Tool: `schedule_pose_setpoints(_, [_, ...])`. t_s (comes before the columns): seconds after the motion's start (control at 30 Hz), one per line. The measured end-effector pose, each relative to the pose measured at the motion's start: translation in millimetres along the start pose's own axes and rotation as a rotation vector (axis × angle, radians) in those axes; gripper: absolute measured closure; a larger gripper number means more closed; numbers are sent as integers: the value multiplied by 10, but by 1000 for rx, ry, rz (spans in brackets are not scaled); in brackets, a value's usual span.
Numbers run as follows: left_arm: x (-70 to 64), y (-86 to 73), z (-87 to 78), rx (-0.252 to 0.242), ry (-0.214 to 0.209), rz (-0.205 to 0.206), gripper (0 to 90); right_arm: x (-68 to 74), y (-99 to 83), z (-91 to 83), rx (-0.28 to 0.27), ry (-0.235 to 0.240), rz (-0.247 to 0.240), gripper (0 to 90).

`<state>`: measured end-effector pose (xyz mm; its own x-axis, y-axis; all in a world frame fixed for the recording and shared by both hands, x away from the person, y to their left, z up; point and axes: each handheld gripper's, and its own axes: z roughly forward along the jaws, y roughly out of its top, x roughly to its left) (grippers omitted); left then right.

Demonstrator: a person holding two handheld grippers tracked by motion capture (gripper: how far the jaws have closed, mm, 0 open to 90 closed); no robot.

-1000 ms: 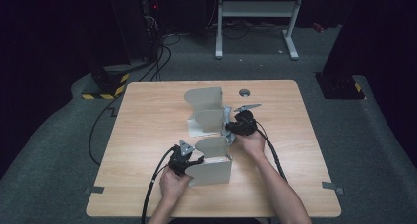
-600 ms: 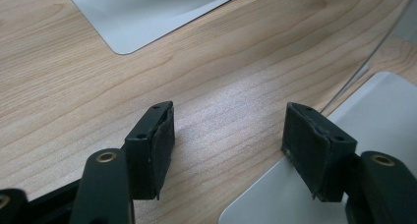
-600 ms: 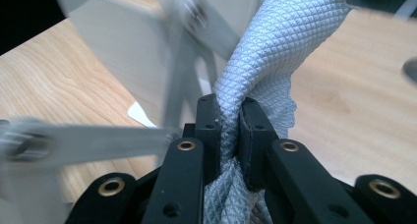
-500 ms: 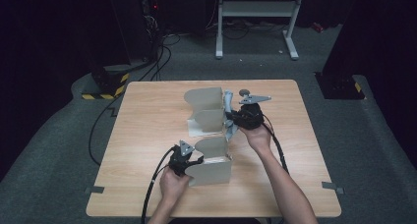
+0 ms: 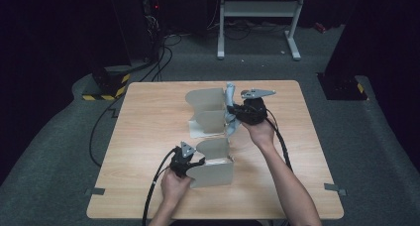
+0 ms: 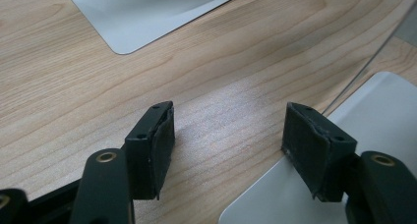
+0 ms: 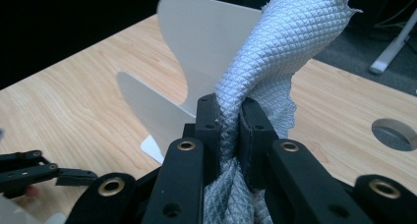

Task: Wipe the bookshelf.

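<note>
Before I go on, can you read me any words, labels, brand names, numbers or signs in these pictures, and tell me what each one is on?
There are none to read.
The grey cloth in the right gripper: woven diamond pattern, no label.
The white curved panels and the wooden table: plain.
The left gripper and its jaws: no markings.
The yellow and black striped block on the floor: warning stripes, no lettering.

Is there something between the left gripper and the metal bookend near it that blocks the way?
Nothing visible does. The left gripper is open, with bare table between its jaws, and the near bookend already lies by one jaw. The right gripper is shut on the grey cloth.
</note>
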<state>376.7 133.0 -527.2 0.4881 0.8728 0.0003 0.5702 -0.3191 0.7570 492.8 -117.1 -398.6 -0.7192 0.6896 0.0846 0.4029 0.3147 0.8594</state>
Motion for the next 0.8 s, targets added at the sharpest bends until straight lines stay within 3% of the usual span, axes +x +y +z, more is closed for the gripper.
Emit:
schedule_pose_setpoints(0.33, [0,-1,0,0,-1,-2,371,-159,-270,413,125,-6,63,818])
schedule_pose_setpoints(0.8, [1,0,0,0,0,-1,371,-286,-588,842,250,4,122,817])
